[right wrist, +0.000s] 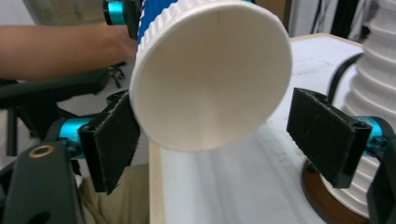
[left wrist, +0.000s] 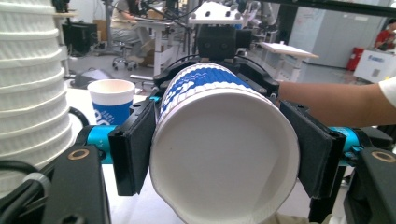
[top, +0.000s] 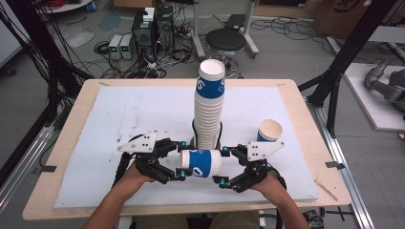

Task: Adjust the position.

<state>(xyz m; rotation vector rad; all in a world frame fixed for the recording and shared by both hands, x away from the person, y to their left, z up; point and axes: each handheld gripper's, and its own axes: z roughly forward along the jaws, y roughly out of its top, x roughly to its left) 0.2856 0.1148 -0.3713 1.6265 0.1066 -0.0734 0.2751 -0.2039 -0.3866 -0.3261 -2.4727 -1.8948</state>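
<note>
Both grippers meet at one sideways paper cup (top: 200, 163): your left gripper (top: 182, 160) is clamped on it, your right gripper (top: 223, 166) gapes wide around its mouth.

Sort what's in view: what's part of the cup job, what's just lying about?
In the job:
- sideways cup, clamped by left gripper
- right gripper, jaws open around the cup's mouth
- tall cup stack
- single upright cup

Lying about:
- black stool
- computer towers and cables on floor
- white mat under the work
</note>
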